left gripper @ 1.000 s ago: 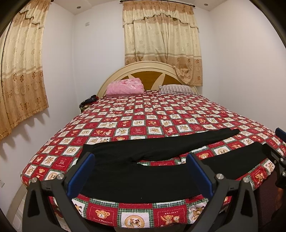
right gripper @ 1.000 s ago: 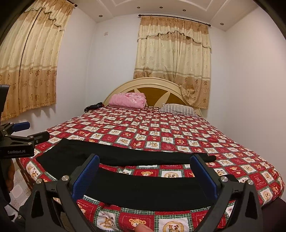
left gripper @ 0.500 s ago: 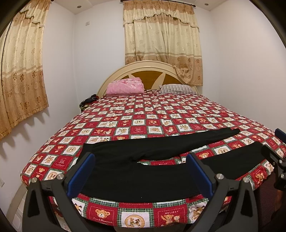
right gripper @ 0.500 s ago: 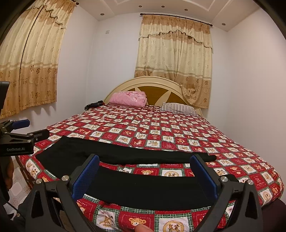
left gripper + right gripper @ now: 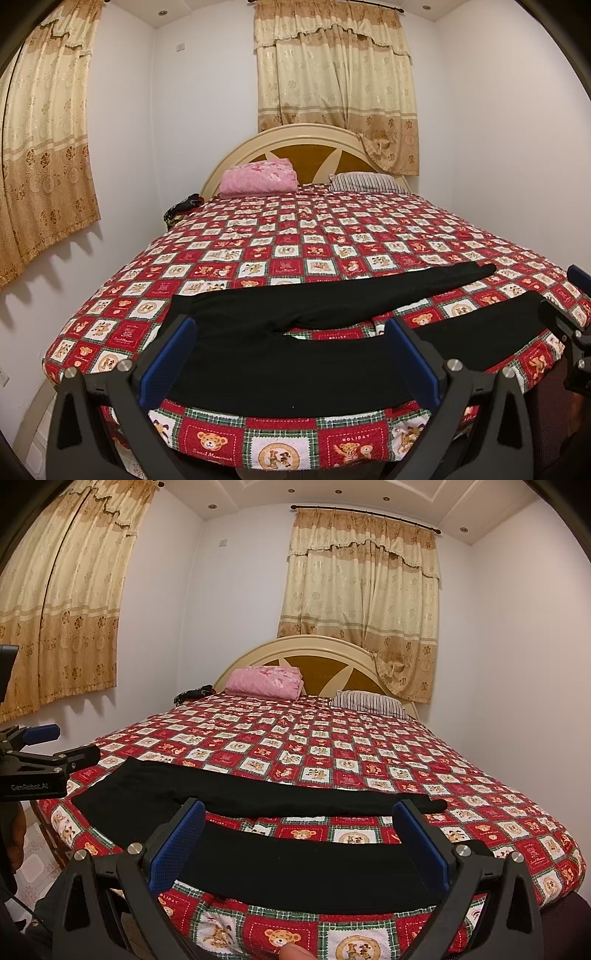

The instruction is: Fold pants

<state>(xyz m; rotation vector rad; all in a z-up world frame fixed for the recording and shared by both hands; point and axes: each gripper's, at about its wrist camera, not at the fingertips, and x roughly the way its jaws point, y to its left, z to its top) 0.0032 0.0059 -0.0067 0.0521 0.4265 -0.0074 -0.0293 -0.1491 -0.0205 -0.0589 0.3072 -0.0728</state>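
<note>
Left wrist view: bedspread squares read "HOLIDAY". Left tongs spread wide, holding nothing, hovering over black pants laid flat across foot of bed, legs apart.

Right wrist view: "GenRobot.AI" printed on left tongs' body. Right tongs wide, empty, above pants' near leg.

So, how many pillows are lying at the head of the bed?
2. A pink pillow lies on the left by the headboard, and a striped pillow lies on the right. More may be hidden behind them.
</note>
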